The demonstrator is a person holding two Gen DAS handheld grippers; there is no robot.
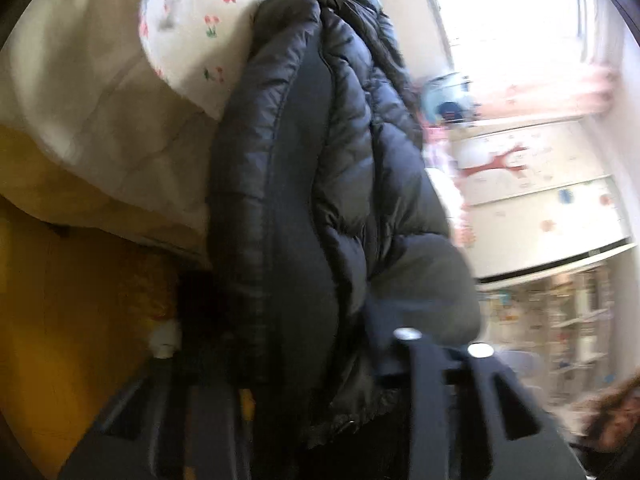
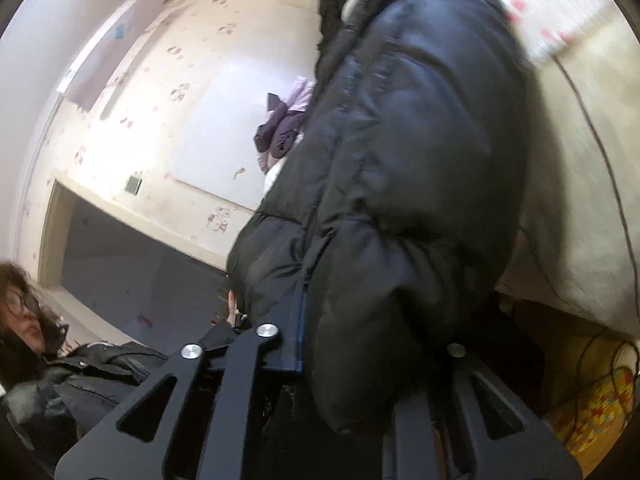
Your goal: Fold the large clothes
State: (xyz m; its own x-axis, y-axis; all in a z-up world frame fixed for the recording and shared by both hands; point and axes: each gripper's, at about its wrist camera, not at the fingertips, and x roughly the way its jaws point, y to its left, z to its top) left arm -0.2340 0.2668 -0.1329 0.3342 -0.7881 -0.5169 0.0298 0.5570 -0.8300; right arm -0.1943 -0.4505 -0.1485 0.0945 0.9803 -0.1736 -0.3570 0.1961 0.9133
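A black puffer jacket (image 1: 320, 208) is hanging bunched between the two tools, its quilted folds filling the middle of both wrist views. The left tool (image 1: 320, 408) is gripping the jacket's lower edge: its jaws are standing narrow, with the padded hem pinched between them and the fabric rising straight ahead of them. The right tool (image 2: 352, 380) is likewise clamped on the jacket (image 2: 400, 180), its jaws nearly closed, with a thick roll of padding bulging out over them and hiding the fingertips.

Beyond the left tool, to its left, a cream quilt (image 1: 80, 112) and a cherry-print pillow (image 1: 192, 32) are lying on a bed, just behind the jacket. To the right of the right tool the same pale bedding (image 2: 580, 200) is showing. To that tool's lower left, a person in a dark coat (image 2: 80, 380) is standing close by, and a purple garment (image 2: 284, 128) is lying farther ahead.
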